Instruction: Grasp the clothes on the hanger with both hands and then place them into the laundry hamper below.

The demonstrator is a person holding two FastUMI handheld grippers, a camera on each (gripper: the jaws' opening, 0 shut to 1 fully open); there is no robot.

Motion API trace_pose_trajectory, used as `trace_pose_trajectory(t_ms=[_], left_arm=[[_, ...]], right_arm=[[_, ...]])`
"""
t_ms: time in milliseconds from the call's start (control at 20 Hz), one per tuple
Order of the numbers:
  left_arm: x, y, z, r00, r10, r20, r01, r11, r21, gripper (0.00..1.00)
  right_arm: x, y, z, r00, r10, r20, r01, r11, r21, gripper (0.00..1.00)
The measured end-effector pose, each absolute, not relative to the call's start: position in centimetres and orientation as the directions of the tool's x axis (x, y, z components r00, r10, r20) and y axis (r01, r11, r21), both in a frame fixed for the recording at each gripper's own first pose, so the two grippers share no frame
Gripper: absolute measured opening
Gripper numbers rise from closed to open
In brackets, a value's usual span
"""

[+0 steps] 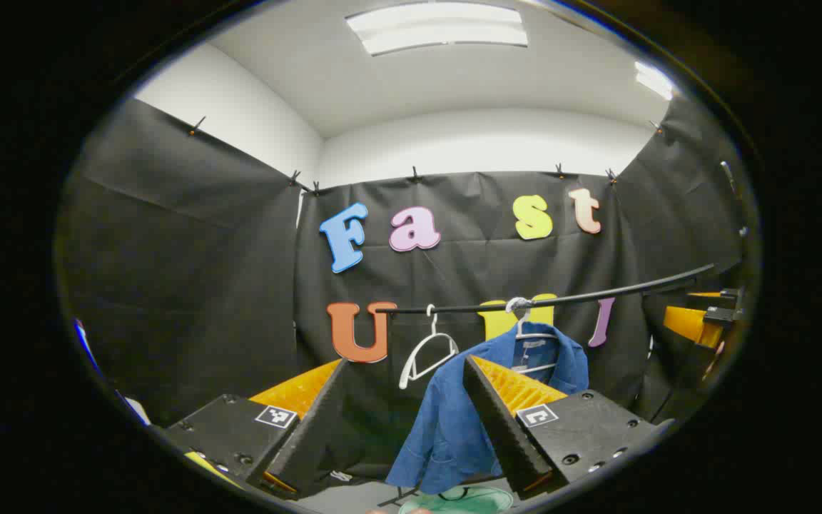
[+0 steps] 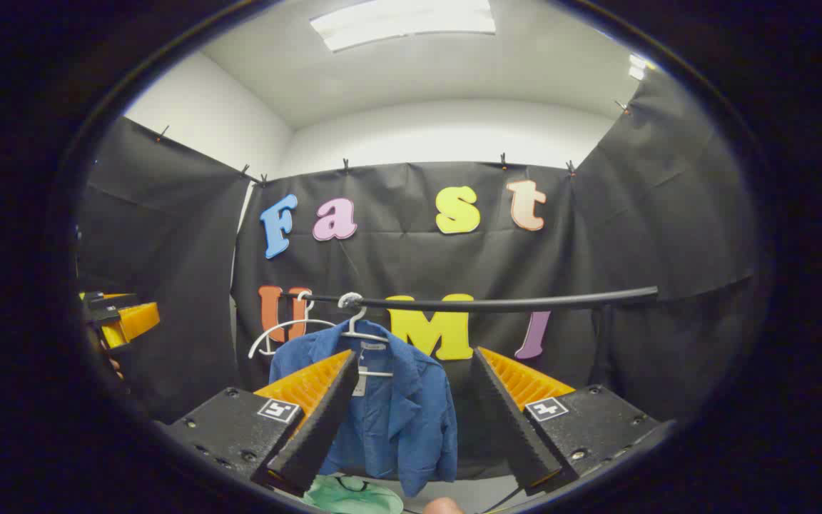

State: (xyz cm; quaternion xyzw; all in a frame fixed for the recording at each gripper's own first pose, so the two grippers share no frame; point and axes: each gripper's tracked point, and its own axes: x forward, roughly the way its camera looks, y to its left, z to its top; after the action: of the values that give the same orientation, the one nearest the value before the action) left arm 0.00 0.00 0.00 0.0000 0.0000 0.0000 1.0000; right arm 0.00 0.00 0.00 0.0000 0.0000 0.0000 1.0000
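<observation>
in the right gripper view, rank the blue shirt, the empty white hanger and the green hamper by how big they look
1. Blue shirt: clearly the largest, though the gripper's fingers hide part of it.
2 and 3. Empty white hanger and green hamper: unsure. The hanger is a thin outline, and the hamper is cut off at the bottom edge, so I won't rank them.

The left gripper view looks level along its own parted fingers [image 1: 414, 435] toward the booth's back wall, standing well back from the black rail [image 1: 561, 298], with the blue shirt [image 1: 454, 407] at about 5 o'clock of centre and the other gripper [image 1: 696, 318] at the 3 o'clock edge. The right gripper view faces the same wall from a spot further right and about as far off, so the blue shirt [image 2: 397, 407] sits near 7 o'clock and the other gripper [image 2: 122, 318] at 9 o'clock. Both share the rail [image 2: 496, 303], the white hangers [image 1: 425, 350] [image 2: 275, 335], the shirt and the green hamper rim [image 1: 457, 500] [image 2: 350, 494] at 6 o'clock.
</observation>
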Motion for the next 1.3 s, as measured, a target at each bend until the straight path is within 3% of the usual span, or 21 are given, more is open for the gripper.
trace_pose_trajectory(t_ms=[800, 850, 1150, 1250, 1300], left_arm=[[2.3, -1.7, -2.4, 0.992, -0.127, -0.029, 0.126, 0.992, -0.024, 1.00], [2.4, -1.7, -2.5, 0.991, -0.134, -0.027, 0.133, 0.991, -0.028, 0.96], [3.0, -3.0, -4.1, 0.977, -0.209, -0.050, 0.206, 0.977, -0.047, 1.00], [3.3, -3.3, -4.6, 0.971, -0.231, -0.055, 0.228, 0.972, -0.046, 0.96], [3.6, -3.2, -5.0, 0.970, -0.236, -0.060, 0.234, 0.971, -0.046, 1.00]], right_arm=[[0.8, 0.8, -2.4, 0.995, -0.072, -0.072, 0.072, 0.997, -0.008, 1.00], [0.9, 1.0, -2.6, 0.994, -0.077, -0.074, 0.077, 0.997, -0.007, 1.00], [1.2, 1.9, -3.9, 0.989, -0.115, -0.088, 0.114, 0.993, -0.025, 1.00], [1.3, 1.9, -4.4, 0.986, -0.132, -0.098, 0.130, 0.991, -0.034, 1.00], [1.2, 1.9, -4.6, 0.984, -0.145, -0.103, 0.142, 0.989, -0.037, 1.00]])
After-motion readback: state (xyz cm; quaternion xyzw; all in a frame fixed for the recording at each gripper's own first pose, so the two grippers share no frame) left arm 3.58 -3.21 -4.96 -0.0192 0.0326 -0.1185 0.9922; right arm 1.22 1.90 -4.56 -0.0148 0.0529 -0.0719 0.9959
